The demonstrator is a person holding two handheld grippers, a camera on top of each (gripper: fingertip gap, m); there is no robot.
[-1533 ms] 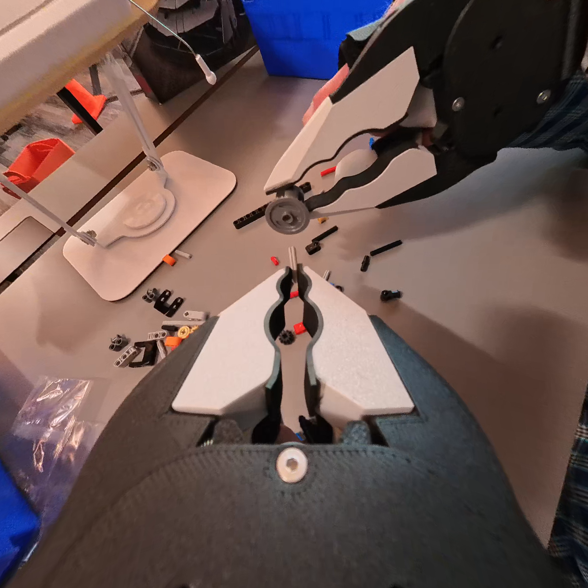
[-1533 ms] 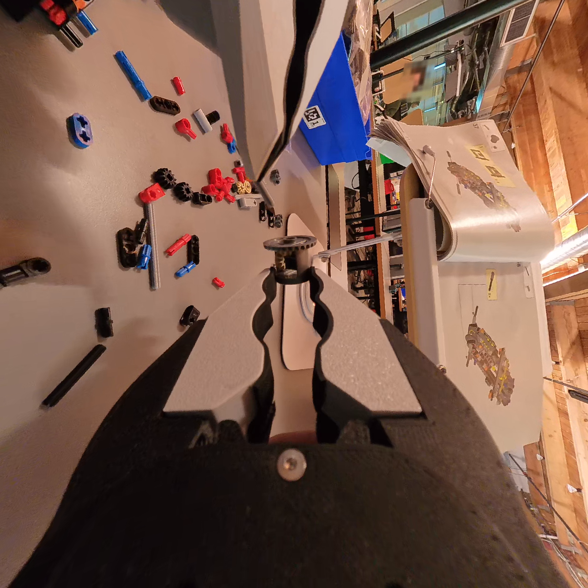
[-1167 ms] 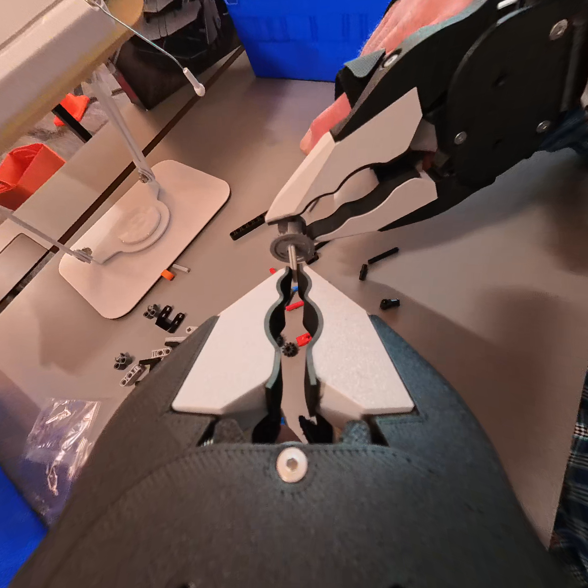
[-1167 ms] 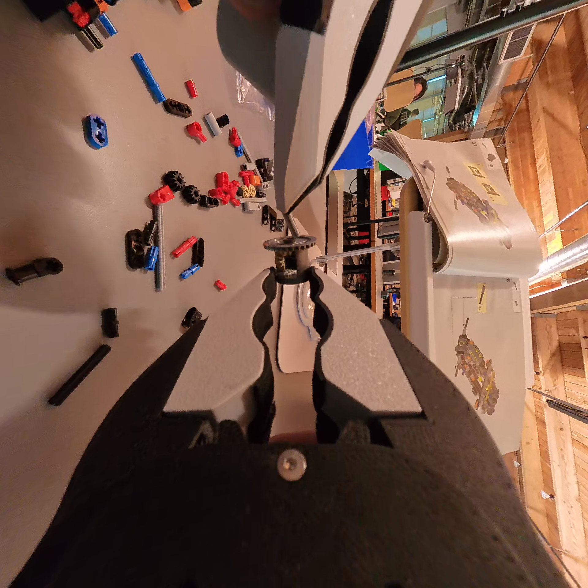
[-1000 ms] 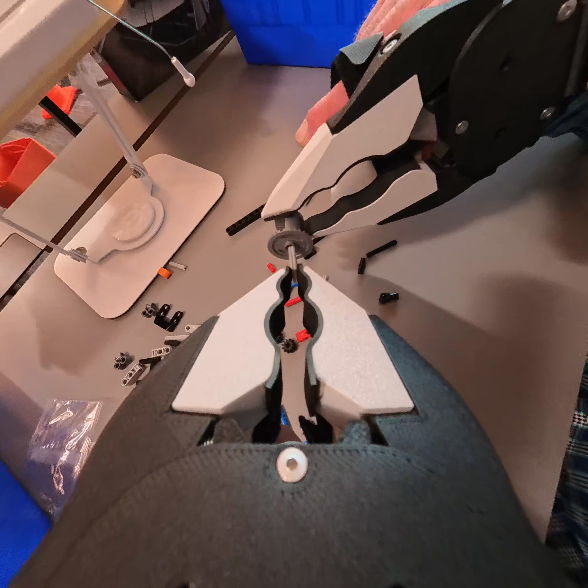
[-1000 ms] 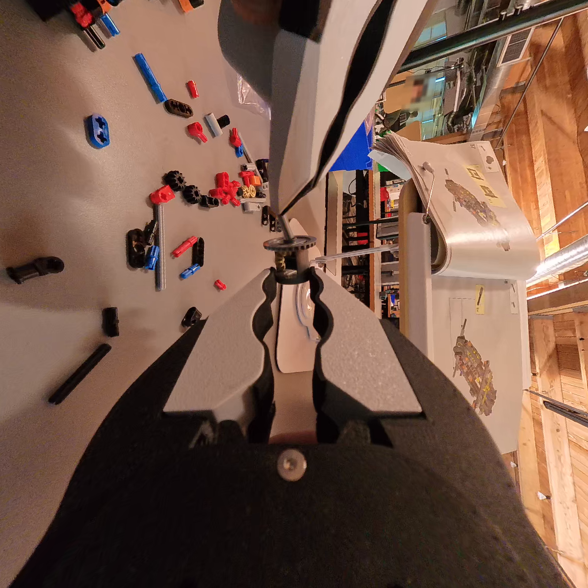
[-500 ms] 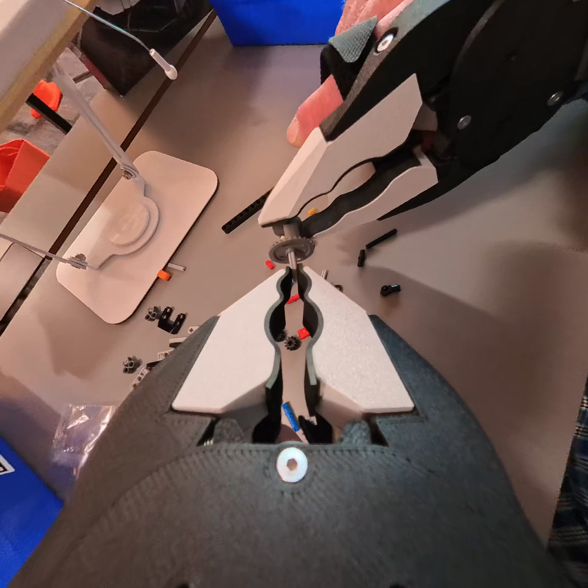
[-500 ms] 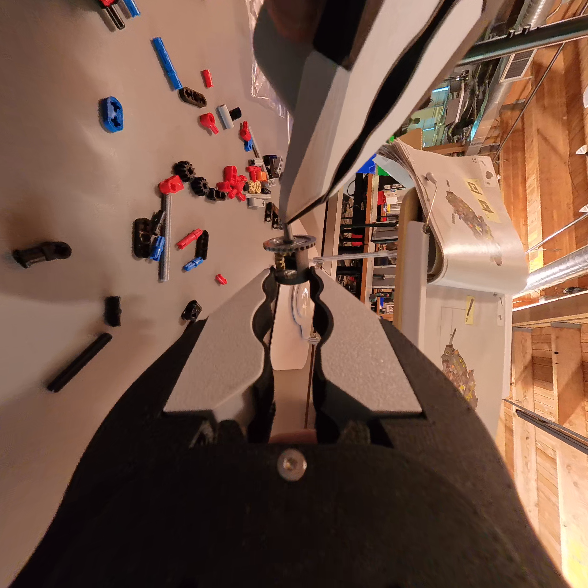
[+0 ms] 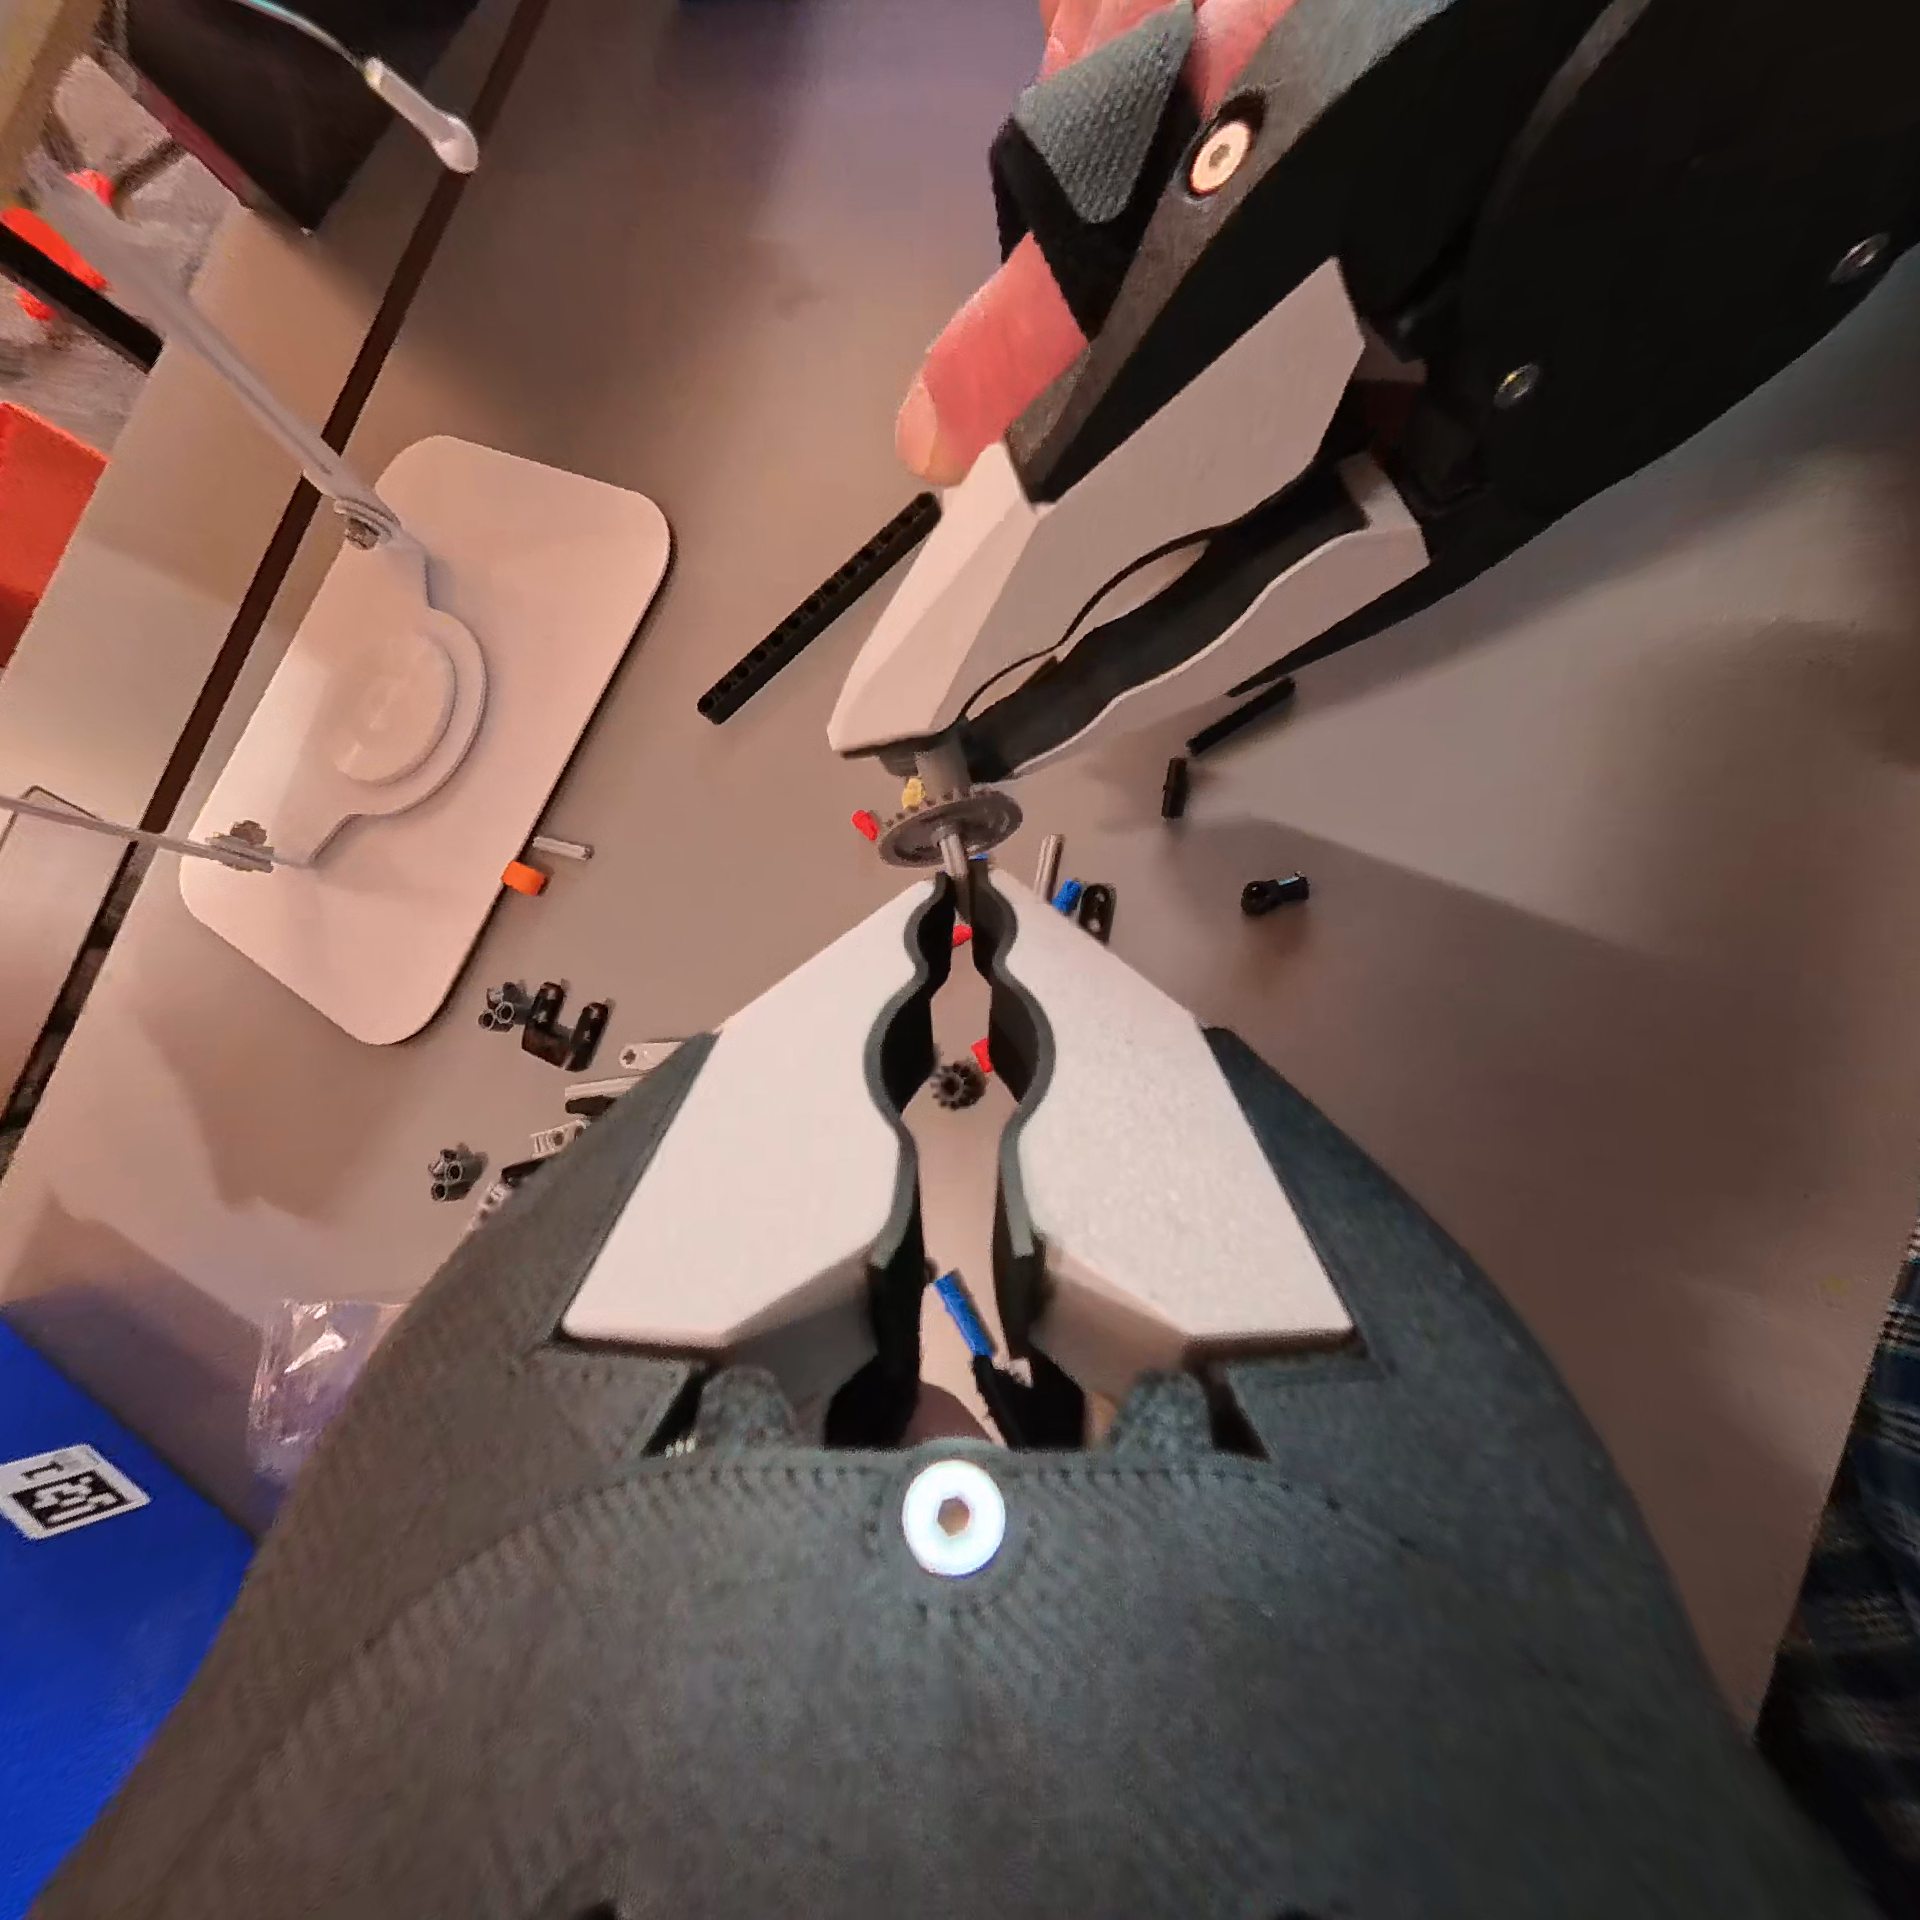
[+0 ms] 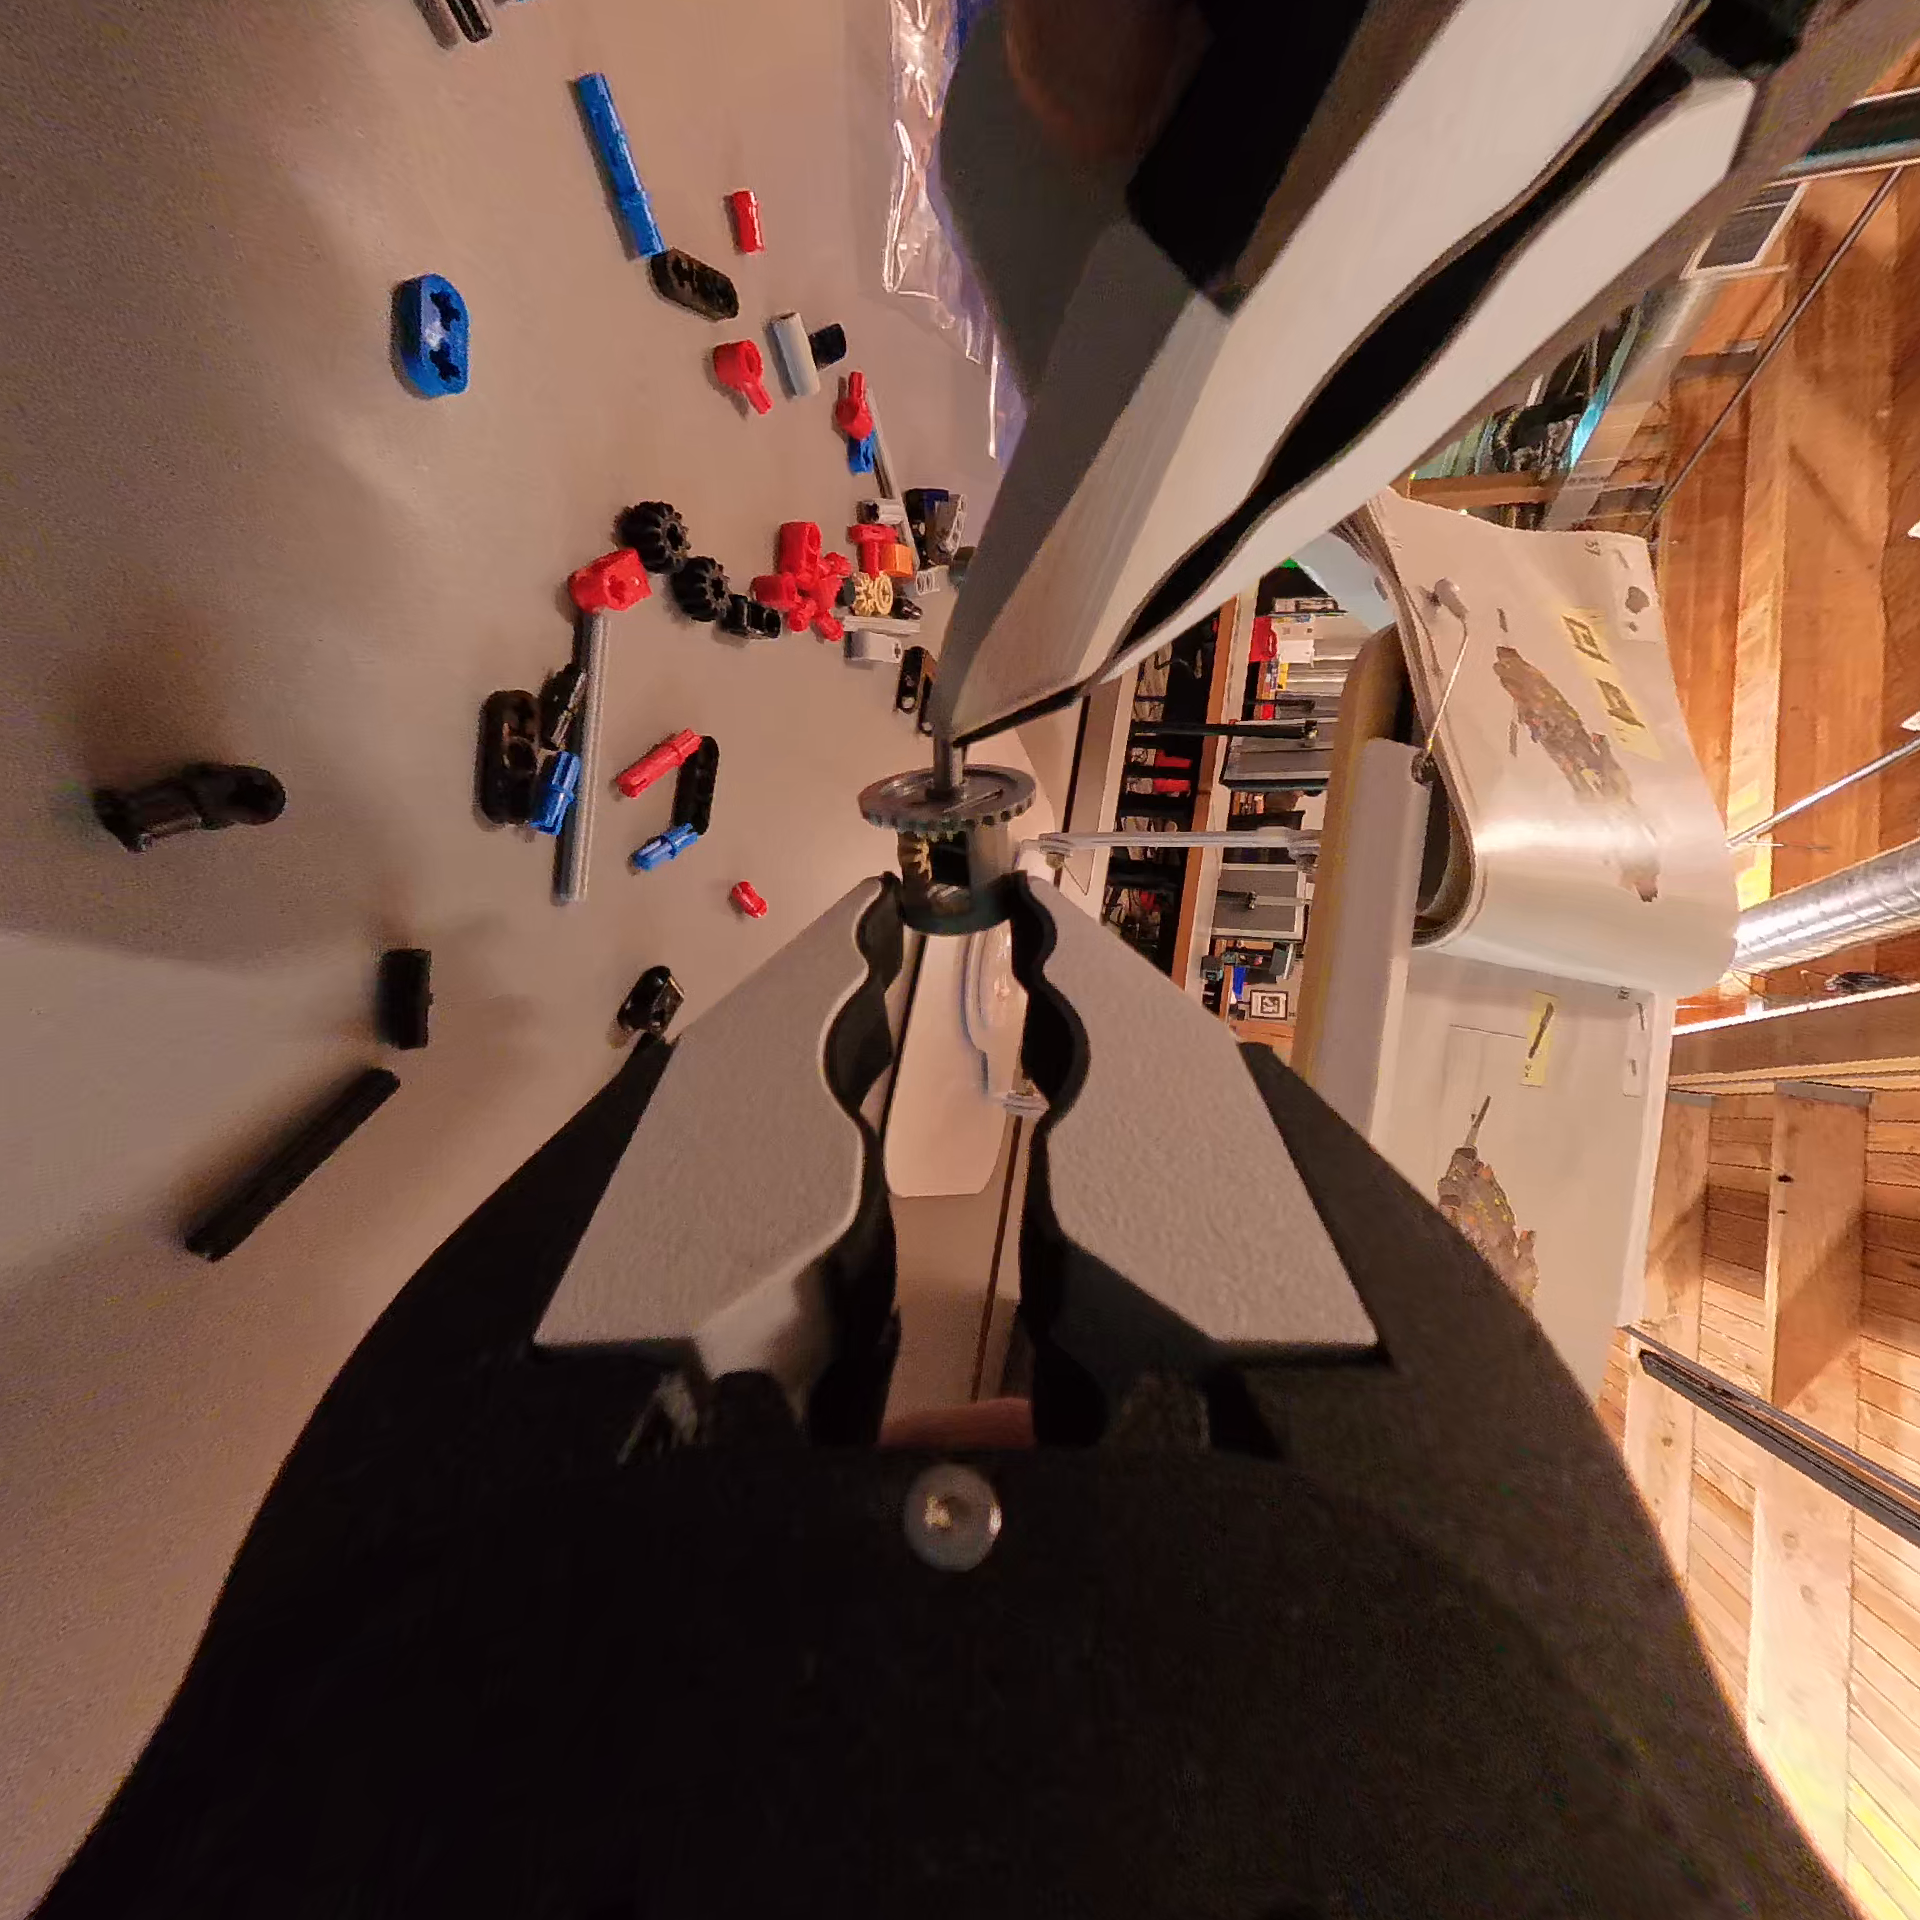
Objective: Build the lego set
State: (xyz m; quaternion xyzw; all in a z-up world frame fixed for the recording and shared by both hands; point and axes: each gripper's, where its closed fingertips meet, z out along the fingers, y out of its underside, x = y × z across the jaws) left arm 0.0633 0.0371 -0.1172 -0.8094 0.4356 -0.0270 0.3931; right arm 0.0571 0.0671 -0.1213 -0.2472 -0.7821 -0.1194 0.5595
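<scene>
My left gripper (image 9: 961, 891) is shut on a thin grey axle (image 9: 951, 847). The axle's tip sits in the hub of a grey gear housing (image 9: 945, 821). My right gripper (image 10: 951, 896) is shut on that gear housing (image 10: 948, 836), which has a toothed ring on top and a tan gear inside. In the left wrist view the right gripper (image 9: 920, 753) comes in from the upper right with a person's finger (image 9: 982, 353) on it. In the right wrist view the left gripper (image 10: 951, 732) comes down from above, with the axle (image 10: 945, 767) entering the ring.
Loose red, blue and black lego pieces (image 10: 727, 582) lie scattered on the grey table (image 10: 260, 520). A white stand base (image 9: 416, 727) and a long black beam (image 9: 821, 613) lie beyond. An open instruction booklet (image 10: 1558, 748) hangs on a stand. A blue bin (image 9: 73, 1558) is at lower left. Left and right tips are no more than a few centimetres apart.
The two grippers came together. The axle, first apart from the gear housing, now sits in its hub. The right gripper has tilted over the left one.
</scene>
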